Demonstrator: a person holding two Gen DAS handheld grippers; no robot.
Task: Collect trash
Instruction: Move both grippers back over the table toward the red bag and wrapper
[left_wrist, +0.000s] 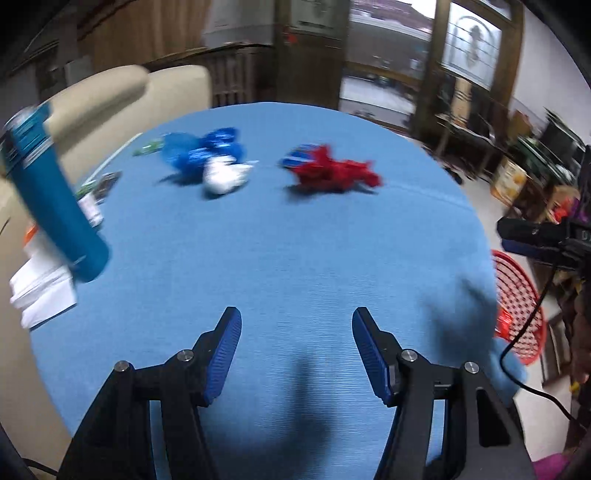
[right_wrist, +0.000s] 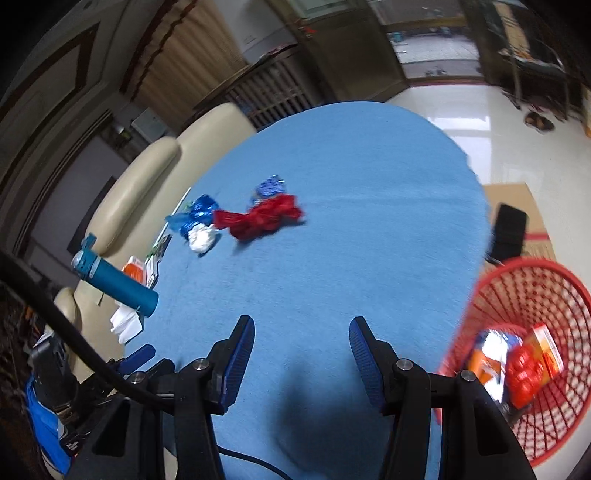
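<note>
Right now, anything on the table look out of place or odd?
Yes: crumpled wrappers, one red, one blue, plus a white wad, lie loose on the blue tablecloth, while other trash already sits in the red basket. The teal bottle only looks tilted, probably lens distortion.

Left gripper (left_wrist: 296, 352): black angular frame, two fingers with ribbed blue pads (left_wrist: 221, 360), silver screws (left_wrist: 185, 355) at the pivots.
Right gripper (right_wrist: 302, 356): same build; black cable (right_wrist: 55, 314) across the lower left of the frame.
</note>
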